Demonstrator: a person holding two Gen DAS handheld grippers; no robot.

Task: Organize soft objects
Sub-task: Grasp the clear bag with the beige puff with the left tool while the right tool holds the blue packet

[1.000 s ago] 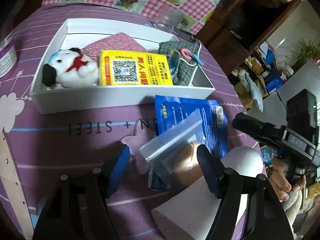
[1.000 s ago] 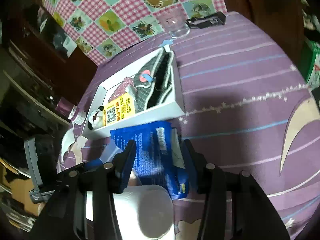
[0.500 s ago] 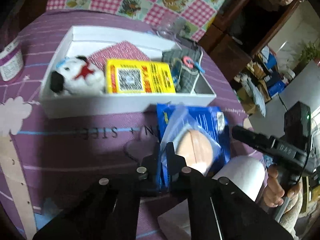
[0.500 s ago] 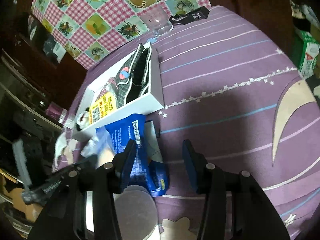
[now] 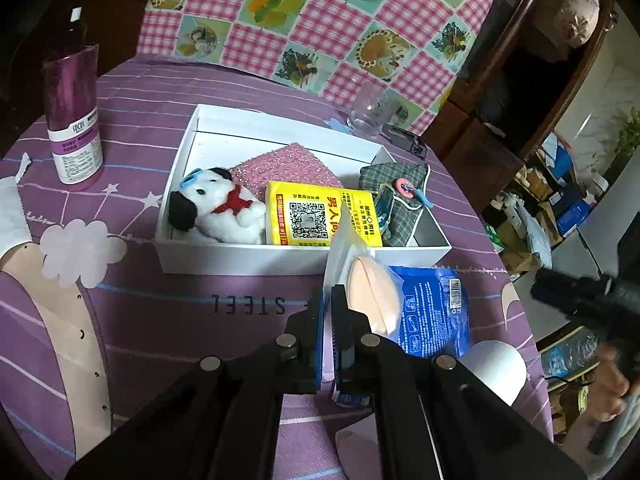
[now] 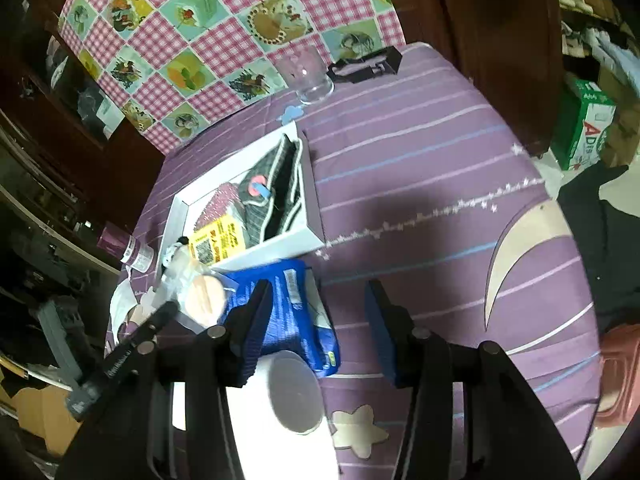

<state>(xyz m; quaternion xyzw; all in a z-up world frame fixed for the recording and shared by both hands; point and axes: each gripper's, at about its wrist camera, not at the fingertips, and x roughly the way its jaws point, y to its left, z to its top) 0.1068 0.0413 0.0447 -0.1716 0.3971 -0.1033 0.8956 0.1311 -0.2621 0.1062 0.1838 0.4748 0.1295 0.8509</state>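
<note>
Covering most of both views, a purple tablecloth (image 5: pixel 168 312) with pale stripes and star shapes is lying over the round table, with a pink checked cloth (image 5: pixel 320 12) hanging across the top of the left wrist frame. In the middle of that frame a white box (image 5: pixel 280 258) is sitting open, and it is holding a plush dog (image 5: pixel 216 212) at its left end, a yellow packet (image 5: pixel 320 216) in the centre over a pink glittery pad (image 5: pixel 288 164), and a grey checked pouch (image 5: pixel 396 196) at the right. A purple bottle (image 5: pixel 72 116) is standing at the upper left, and a drinking glass (image 5: pixel 368 114) is standing beyond the box. Just below the box a blue packet (image 5: pixel 434 312) is lying flat, touching a white roll (image 5: pixel 500 364) at the lower right. The left gripper (image 5: pixel 328 320) is pinching the edge of a clear bag (image 5: pixel 352 256), which has a peach sponge (image 5: pixel 372 296) inside and is raised in front of the box wall. In the right wrist view the right gripper (image 6: pixel 318 332) is hovering with its jaws apart and nothing between them, above the blue packet and roll
</note>
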